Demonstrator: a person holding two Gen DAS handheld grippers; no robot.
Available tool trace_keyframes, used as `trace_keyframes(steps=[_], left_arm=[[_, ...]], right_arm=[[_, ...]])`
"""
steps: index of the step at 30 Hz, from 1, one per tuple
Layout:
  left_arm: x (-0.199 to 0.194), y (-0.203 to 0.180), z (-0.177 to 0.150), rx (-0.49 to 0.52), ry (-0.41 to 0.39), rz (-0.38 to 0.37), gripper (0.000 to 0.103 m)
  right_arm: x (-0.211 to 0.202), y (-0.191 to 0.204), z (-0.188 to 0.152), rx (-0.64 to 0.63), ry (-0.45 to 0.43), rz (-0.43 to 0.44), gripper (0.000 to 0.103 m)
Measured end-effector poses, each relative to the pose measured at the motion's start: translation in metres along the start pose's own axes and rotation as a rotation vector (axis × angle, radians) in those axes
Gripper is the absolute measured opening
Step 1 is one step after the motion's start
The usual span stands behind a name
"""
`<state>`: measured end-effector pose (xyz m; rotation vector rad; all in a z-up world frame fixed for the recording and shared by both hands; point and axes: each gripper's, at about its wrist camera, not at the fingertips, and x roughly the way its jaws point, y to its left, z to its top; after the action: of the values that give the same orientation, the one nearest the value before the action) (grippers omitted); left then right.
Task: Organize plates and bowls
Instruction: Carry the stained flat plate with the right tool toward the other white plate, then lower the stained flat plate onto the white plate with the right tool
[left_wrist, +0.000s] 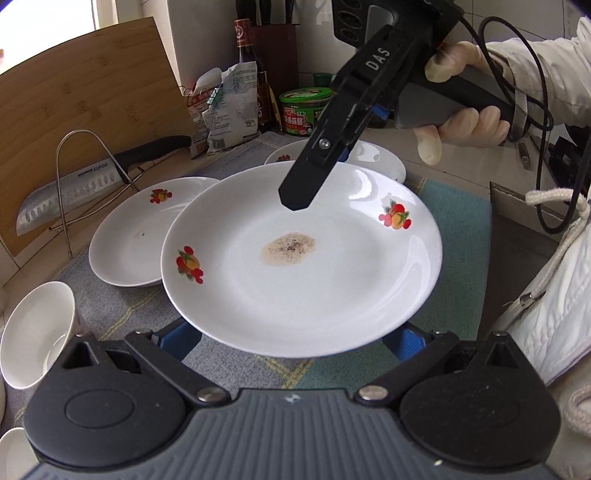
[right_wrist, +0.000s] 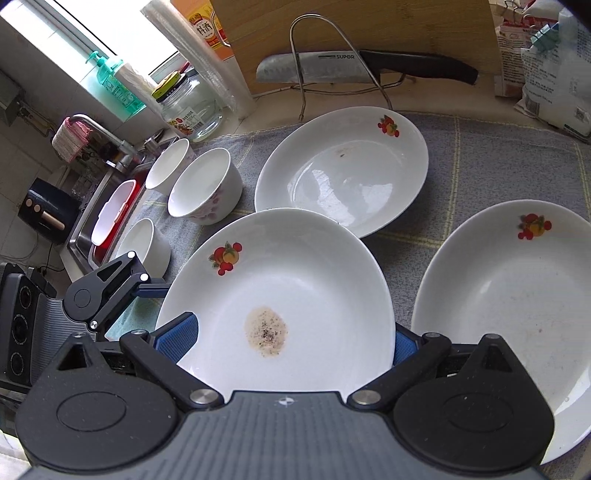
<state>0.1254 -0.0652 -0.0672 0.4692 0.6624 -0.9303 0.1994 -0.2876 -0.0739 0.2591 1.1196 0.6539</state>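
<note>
The stained plate (right_wrist: 280, 295) is held above the cloth (right_wrist: 480, 155) at frame centre, pinched at its rim by the right gripper (right_wrist: 291, 343). The left gripper (left_wrist: 291, 343) is spread wide beneath it. A second plate (right_wrist: 341, 170) is seen directly beyond, upper centre.

The plate (right_wrist: 295, 280) up front is plain white with red-and-orange fruit prints on the rim, plus a tan stain speckled with black in the middle. The other two plates (right_wrist: 341, 173) (right_wrist: 506, 291) are the same white with the same fruit print. One white bowl (right_wrist: 205, 192) has a pink floral pattern on its side. The cloth (right_wrist: 480, 158) underneath is grey with thin yellow grid lines. The gripper pads (right_wrist: 177, 338) are blue on black fingers. The knife (right_wrist: 364, 66) has a black handle, and the cutting board (left_wrist: 85, 110) is light brown bamboo.
</note>
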Motion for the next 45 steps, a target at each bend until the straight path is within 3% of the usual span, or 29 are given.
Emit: trace_keyframes(steps=[15,23,45], left_arm=[[0.057,0.012,0.051,0.063,-0.005,-0.067,0.102],[0.080,-0.001,0.068,0.076,0.007,-0.088,0.102],[0.111,-0.006,0.088,0.064,0.057,-0.107,0.102]], right_arm=[[-0.049,-0.070,-0.005,0.073,-0.069,-0.040,0.103],[-0.062,-0.102,-0.009,0.105,-0.082,-0.050,0.103],[-0.069,-0.142,-0.013,0.133,-0.076,-0.055,0.103]])
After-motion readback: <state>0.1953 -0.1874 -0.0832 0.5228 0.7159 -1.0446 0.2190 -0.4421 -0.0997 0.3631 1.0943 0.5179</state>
